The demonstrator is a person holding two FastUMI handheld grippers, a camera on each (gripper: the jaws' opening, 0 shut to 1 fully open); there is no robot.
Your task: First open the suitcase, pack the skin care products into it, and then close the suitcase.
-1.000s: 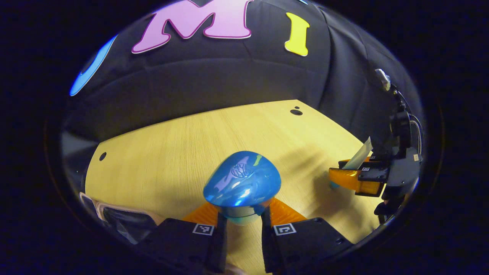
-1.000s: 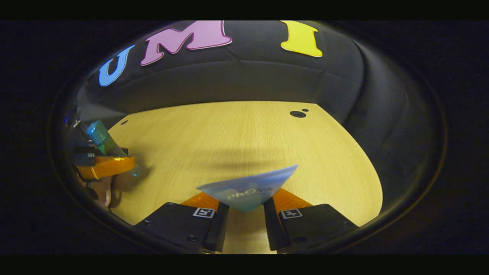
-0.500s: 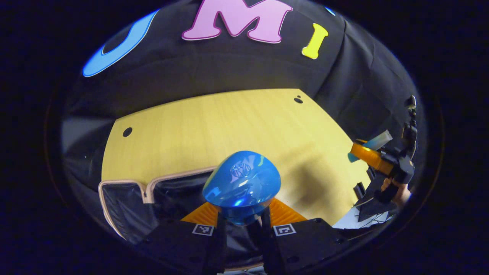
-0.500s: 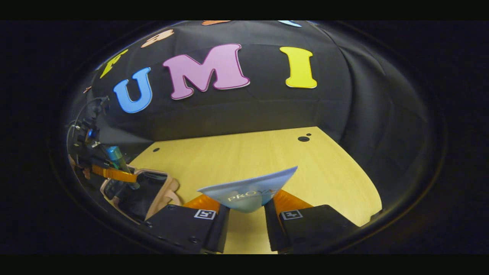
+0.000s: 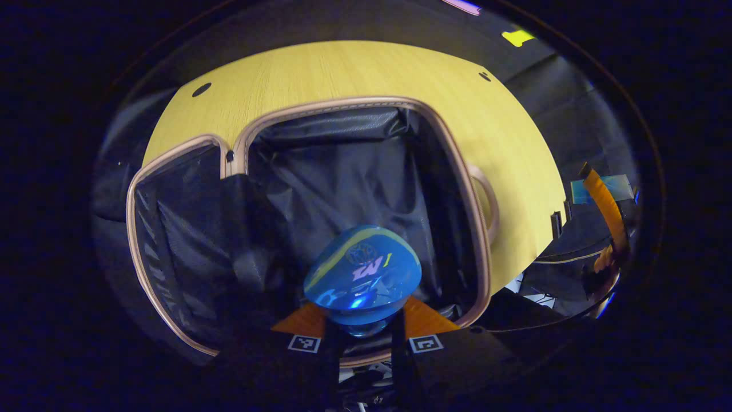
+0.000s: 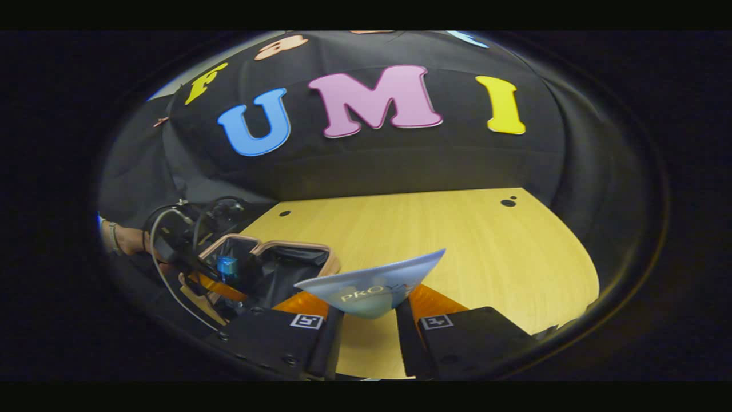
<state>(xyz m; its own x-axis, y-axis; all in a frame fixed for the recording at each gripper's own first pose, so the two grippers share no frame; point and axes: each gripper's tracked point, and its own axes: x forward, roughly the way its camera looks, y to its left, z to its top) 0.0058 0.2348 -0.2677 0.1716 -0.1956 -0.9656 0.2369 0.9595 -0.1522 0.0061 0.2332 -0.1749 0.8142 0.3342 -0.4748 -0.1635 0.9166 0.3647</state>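
Between the fingers of our left gripper [image 5: 362, 337] we hold a blue bottle [image 5: 362, 274], both fingers pressed on it, poised over the open suitcase [image 5: 343, 189] and its black lining. Our right gripper [image 6: 369, 335] is clamped on a pale blue tube [image 6: 372, 286], held above the table [image 6: 457, 240] just right of the suitcase. We can see light lettering on the tube, partly hidden by the fingers, and an embossed mark on the bottle too small to read. Under the suitcase lies a yellow wood-grain tabletop; black cloth walls the booth.
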